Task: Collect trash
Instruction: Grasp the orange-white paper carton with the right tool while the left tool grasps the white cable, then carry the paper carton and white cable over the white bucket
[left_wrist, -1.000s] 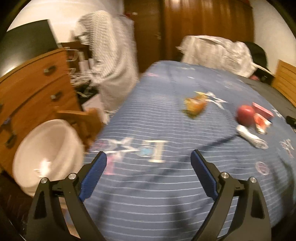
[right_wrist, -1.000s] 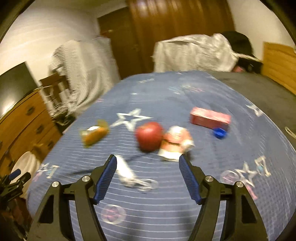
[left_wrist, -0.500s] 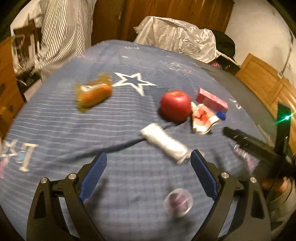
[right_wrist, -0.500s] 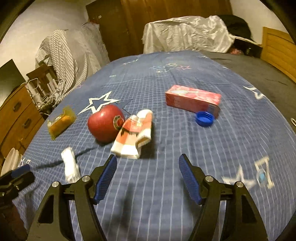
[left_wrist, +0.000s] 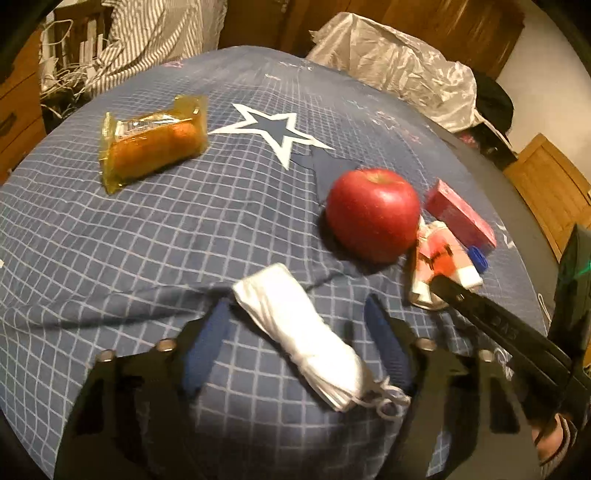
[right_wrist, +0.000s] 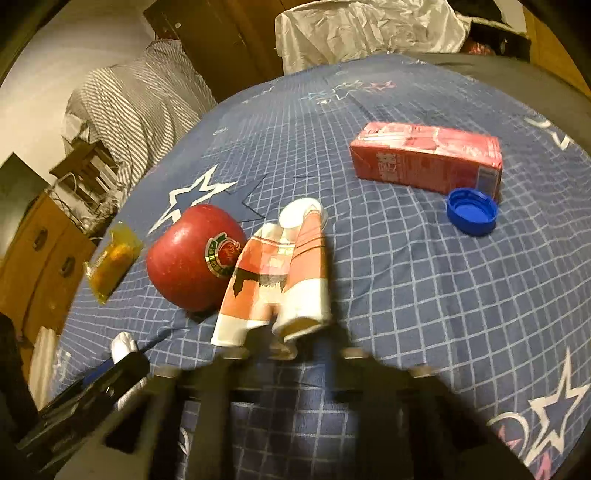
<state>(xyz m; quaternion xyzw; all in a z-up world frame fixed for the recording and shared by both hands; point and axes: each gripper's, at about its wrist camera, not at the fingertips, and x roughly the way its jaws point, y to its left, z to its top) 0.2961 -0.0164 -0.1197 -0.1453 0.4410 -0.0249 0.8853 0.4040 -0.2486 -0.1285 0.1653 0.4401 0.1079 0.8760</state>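
Observation:
A white rolled-up wad (left_wrist: 299, 332) lies slantwise on the blue star blanket (left_wrist: 110, 240). My left gripper (left_wrist: 295, 306) straddles it, jaws closing, pads not clearly pressing. A crushed pink-and-white paper cup (right_wrist: 280, 273) leans against a red apple (right_wrist: 192, 254). My right gripper (right_wrist: 291, 350) is blurred and shut on the cup's near rim. In the left wrist view its dark finger meets that cup (left_wrist: 439, 254). A wrapped orange snack (left_wrist: 151, 144), a pink carton (right_wrist: 424, 162) and a blue cap (right_wrist: 471, 210) also lie on the bed.
A crumpled silver plastic sheet (left_wrist: 399, 62) covers the bed's far end. Striped clothing (right_wrist: 140, 96) hangs over a chair to the left, next to a wooden dresser (right_wrist: 40, 251). A wooden bed frame (left_wrist: 546, 184) runs along the right.
Both grippers swept forward and down onto the bed. The left one swung from the dresser side to the white wad and narrowed. The right one closed at the crushed cup.

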